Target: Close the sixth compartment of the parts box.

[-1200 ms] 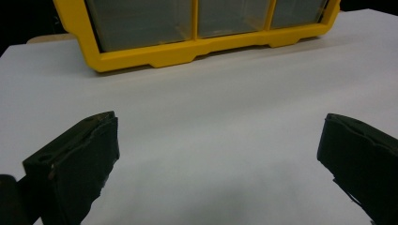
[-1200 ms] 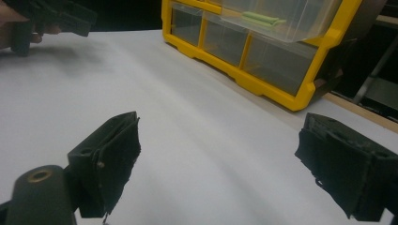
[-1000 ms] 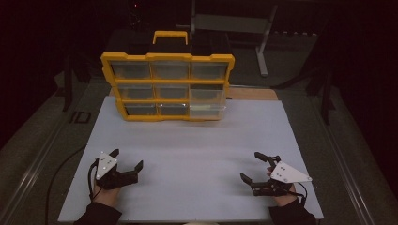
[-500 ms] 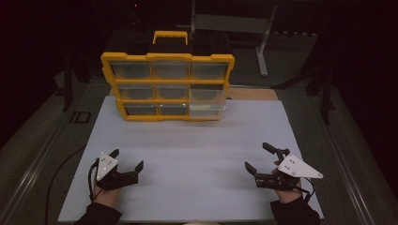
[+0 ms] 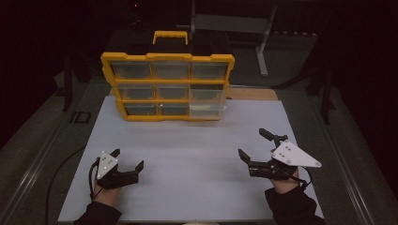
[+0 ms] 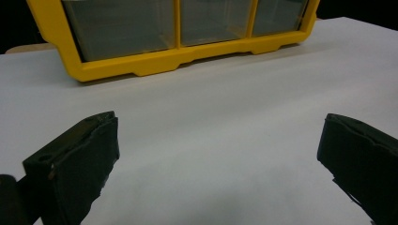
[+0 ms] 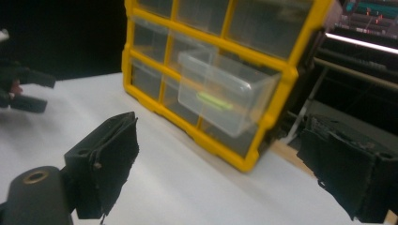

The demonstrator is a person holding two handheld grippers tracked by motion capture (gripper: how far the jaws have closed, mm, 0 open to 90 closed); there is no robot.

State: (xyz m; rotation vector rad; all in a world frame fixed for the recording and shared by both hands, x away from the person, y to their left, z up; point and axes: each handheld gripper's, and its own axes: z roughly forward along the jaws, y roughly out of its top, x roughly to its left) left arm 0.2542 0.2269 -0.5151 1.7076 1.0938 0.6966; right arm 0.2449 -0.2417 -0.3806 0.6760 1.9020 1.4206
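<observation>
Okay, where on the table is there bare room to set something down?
The white mat is bare between the left gripper and right gripper, both open, and forward to the yellow drawer cabinet. The tight spot is before its pulled-out clear drawer.

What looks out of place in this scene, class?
One clear drawer at the right end of the yellow organiser juts out while the others sit flush. Something small and green lies inside it. Nothing else stands out.

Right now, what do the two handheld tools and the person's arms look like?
Both tools are black with two blocky, matte jaws. The left tool carries a small grey three-cornered plate with dots; the right tool has a larger, paler one. A dark cable trails from each. The sleeves are black.
</observation>
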